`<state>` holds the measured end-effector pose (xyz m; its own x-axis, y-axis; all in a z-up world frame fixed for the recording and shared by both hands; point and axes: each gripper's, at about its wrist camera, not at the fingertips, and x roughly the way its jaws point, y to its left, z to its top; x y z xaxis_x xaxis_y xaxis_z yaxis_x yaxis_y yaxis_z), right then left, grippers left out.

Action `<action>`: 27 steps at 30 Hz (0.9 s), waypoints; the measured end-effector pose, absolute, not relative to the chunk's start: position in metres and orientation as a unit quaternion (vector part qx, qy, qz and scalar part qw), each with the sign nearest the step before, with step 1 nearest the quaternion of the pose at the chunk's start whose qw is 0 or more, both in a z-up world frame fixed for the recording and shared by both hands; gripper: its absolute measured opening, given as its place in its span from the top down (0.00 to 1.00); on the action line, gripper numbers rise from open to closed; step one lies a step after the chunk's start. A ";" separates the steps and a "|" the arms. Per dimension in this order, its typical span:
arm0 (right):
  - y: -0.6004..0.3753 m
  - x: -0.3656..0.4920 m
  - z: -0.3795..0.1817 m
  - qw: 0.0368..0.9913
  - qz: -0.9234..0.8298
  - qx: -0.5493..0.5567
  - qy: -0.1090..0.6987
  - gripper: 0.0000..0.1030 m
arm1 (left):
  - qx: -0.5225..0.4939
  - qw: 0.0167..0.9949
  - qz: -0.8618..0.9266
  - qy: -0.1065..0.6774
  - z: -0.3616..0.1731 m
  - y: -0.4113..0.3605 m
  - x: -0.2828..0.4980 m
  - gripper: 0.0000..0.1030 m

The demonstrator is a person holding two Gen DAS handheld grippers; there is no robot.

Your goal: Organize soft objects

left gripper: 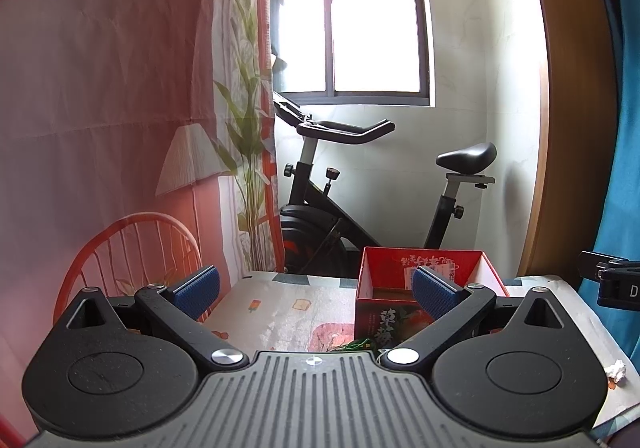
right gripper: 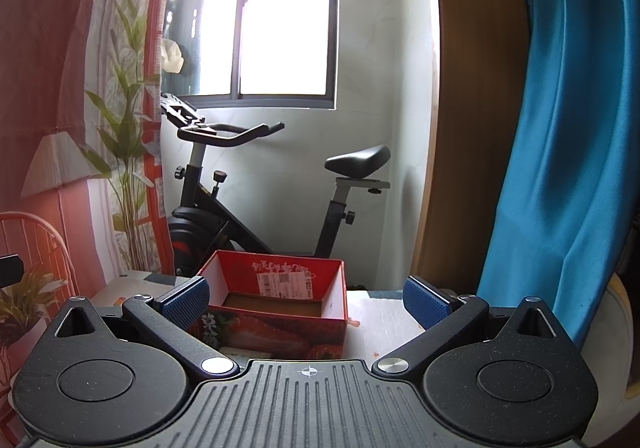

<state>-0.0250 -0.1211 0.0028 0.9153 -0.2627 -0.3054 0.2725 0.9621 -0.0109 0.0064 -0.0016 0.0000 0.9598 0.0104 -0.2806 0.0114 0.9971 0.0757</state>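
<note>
A red strawberry-print cardboard box (left gripper: 394,314) stands open and looks empty on the cloth-covered table (left gripper: 280,312); it also shows in the right wrist view (right gripper: 280,312). My left gripper (left gripper: 316,294) is open and empty, raised above the table, with the box behind its right finger. My right gripper (right gripper: 306,302) is open and empty, held just before the box. A green stringy object (left gripper: 354,346) peeks out at the box's near foot, mostly hidden by the gripper body. A white crumpled wad (left gripper: 616,370) lies at the table's right edge.
An exercise bike (left gripper: 360,192) stands behind the table under the window. A printed pink curtain (left gripper: 100,128) hangs left, a blue curtain (right gripper: 568,168) right beside a wooden door frame (right gripper: 472,128). The right gripper's body (left gripper: 616,284) shows at the left view's right edge.
</note>
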 end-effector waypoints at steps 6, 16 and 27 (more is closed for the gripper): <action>-0.121 -0.024 0.003 0.978 -0.136 0.017 0.154 0.00 | 0.038 0.989 0.000 0.142 0.000 -0.001 0.008 0.00; -0.123 -0.022 -0.002 0.978 -0.133 0.020 0.156 0.00 | 0.028 0.988 -0.003 0.154 -0.009 0.004 0.015 0.00; -0.139 0.009 -0.051 0.974 -0.117 0.049 0.187 0.00 | 0.024 0.980 -0.006 0.198 -0.054 0.021 0.063 0.00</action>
